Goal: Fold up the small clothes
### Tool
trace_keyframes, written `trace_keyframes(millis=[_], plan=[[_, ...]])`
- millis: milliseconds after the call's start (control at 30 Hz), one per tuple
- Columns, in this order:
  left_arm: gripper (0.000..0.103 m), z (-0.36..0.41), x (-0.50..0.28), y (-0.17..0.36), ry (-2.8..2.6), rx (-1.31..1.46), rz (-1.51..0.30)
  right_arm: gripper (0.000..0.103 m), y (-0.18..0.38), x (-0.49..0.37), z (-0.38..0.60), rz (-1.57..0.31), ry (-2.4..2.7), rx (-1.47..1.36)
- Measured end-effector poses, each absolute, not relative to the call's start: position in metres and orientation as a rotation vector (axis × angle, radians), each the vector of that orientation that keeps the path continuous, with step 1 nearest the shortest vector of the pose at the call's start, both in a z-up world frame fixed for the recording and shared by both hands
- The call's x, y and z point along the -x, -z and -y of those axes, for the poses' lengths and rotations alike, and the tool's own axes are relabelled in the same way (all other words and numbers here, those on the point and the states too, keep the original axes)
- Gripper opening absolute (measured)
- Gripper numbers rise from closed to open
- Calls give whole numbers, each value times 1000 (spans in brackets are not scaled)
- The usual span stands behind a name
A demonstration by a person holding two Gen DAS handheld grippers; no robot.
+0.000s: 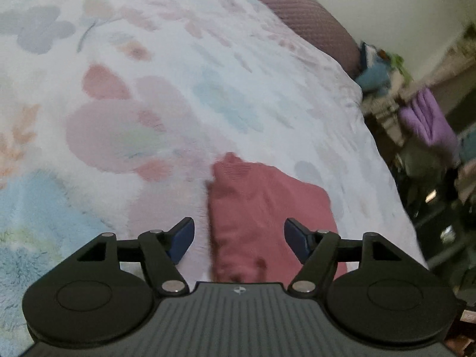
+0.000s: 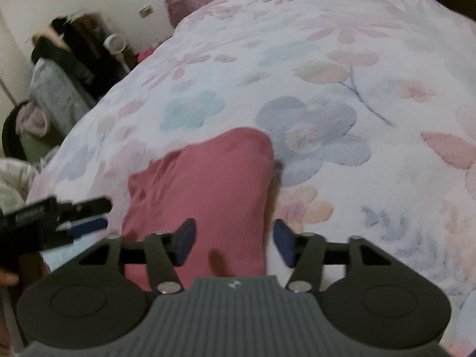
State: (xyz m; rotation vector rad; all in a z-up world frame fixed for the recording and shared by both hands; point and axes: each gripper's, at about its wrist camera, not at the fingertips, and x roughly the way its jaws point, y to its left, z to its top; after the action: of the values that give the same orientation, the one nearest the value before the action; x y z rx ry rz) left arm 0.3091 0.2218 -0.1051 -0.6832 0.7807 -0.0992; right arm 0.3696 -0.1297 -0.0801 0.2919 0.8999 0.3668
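A small pink ribbed garment (image 1: pixel 258 205) lies folded on a floral fleece blanket (image 1: pixel 148 95). It also shows in the right wrist view (image 2: pixel 205 178). My left gripper (image 1: pixel 239 238) is open and empty, held just above the garment's near end. My right gripper (image 2: pixel 235 239) is open and empty, over the garment's near right edge. The left gripper (image 2: pixel 86 220) also shows at the left edge of the right wrist view, beside the garment.
The blanket (image 2: pixel 342 95) covers a bed with a mauve pillow (image 1: pixel 309 20) at its head. Cluttered shelves with a purple item (image 1: pixel 428 119) stand past the bed's right edge. Dark clothes and a fan (image 2: pixel 114 43) stand past its left edge.
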Motion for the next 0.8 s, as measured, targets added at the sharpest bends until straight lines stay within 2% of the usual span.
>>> trace_keyframes(millis=[167, 367, 533, 767, 800], plan=[[81, -227, -325, 125, 141, 759, -793, 69, 92, -398, 142, -925, -382, -462], [84, -227, -364, 152, 178, 863, -838, 69, 110, -432, 139, -958, -390, -528], [83, -221, -381, 152, 226, 810, -840, 69, 133, -454, 143, -988, -416, -607], [60, -206, -397, 144, 249, 676, -866, 63, 156, -474, 150, -988, -416, -730], [43, -206, -399, 144, 255, 671, -867, 62, 158, -477, 150, -990, -417, -736]])
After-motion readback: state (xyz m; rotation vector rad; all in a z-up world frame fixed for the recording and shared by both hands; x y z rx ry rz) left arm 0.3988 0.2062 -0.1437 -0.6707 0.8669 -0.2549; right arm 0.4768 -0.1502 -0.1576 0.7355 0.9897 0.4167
